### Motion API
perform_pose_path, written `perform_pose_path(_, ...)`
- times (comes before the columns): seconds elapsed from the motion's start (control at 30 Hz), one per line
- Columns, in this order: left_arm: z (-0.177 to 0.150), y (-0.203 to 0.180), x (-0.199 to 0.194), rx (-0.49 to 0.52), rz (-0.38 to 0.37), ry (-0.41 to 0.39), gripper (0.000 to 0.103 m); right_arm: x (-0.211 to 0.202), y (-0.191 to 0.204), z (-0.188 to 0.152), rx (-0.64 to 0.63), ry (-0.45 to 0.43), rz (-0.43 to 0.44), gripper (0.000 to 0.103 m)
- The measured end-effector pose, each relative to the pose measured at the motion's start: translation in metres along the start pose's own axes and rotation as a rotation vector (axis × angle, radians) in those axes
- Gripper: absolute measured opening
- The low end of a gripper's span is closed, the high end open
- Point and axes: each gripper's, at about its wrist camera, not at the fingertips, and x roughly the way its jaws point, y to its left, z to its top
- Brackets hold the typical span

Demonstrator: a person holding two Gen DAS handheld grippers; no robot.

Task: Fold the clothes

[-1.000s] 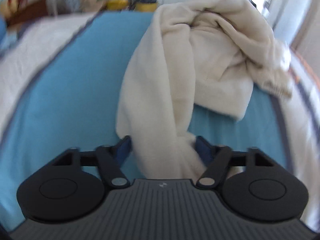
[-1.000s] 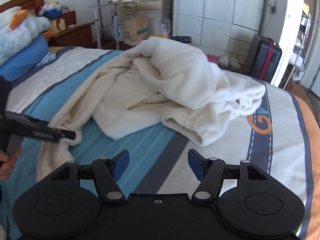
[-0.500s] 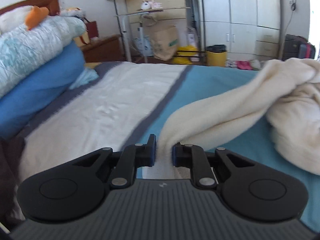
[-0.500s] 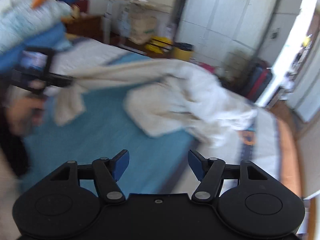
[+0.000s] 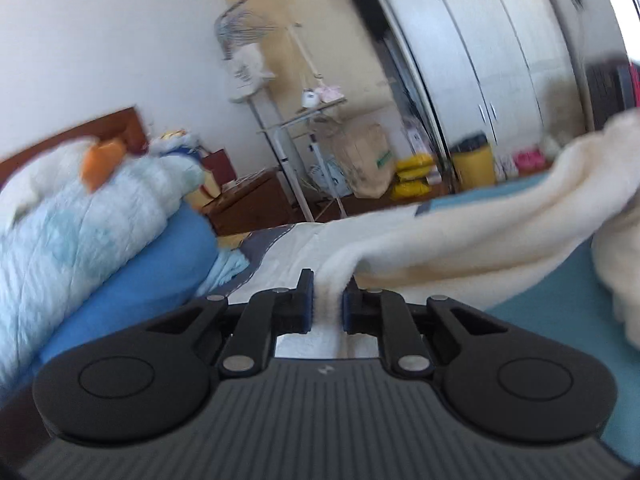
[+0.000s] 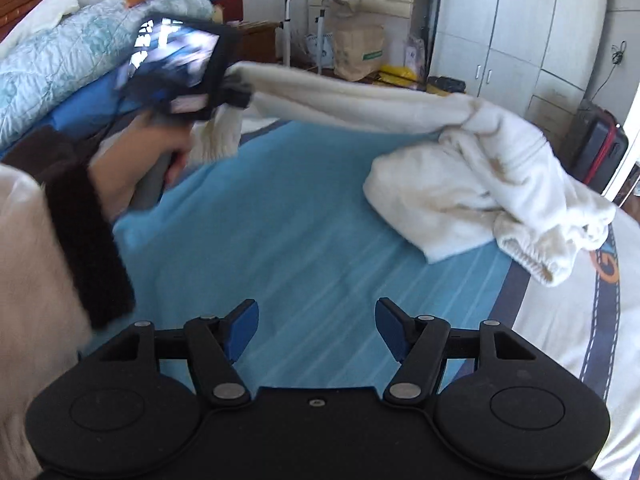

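A cream fleece garment (image 6: 472,184) lies bunched on the blue part of the bed, with one long leg or sleeve stretched out to the left. My left gripper (image 5: 325,300) is shut on the end of that stretched part (image 5: 460,236), held up off the bed. In the right wrist view the left gripper (image 6: 236,92) is at upper left, in a hand, with the cuffed end (image 6: 220,136) hanging below it. My right gripper (image 6: 316,328) is open and empty, low over the blue bedcover, short of the garment.
The bed (image 6: 280,240) has a blue panel with white and striped borders. Folded quilts and a blue pillow (image 5: 132,276) are stacked at the head. A person's forearm and dark sleeve (image 6: 88,248) cross the left. Wardrobes (image 6: 520,20), a suitcase (image 6: 596,148) and floor clutter stand beyond.
The left gripper has lifted and swung toward the bed's head with the garment's end, drawing that part out long and taut. The right gripper stays open and now looks across the blue cover.
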Motion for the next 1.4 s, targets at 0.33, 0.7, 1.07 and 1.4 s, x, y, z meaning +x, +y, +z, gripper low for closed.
perform_pose_path(0.33, -0.018, 0.09, 0.055, -0.623, -0.051, 0.166, 0.061, 0.075, -0.094, 0.011, 0.053, -0.137, -0.106, 0.07)
perform_pose_path(0.7, -0.06, 0.04, 0.049, -0.493, -0.281, 0.197, 0.061, 0.196, -0.132, 0.041, -0.136, -0.117, -0.198, 0.019)
perform_pose_path(1.07, -0.032, -0.006, -0.037, -0.325, -0.554, -0.048, 0.062, 0.022, -0.229, 0.04, 0.314, -0.448, -0.497, 0.014)
perform_pose_path(1.4, -0.015, -0.113, -0.098, -0.199, -0.886, -0.03, 0.066, -0.042, -0.261, 0.02, 0.396, -0.528, -0.483, 0.014)
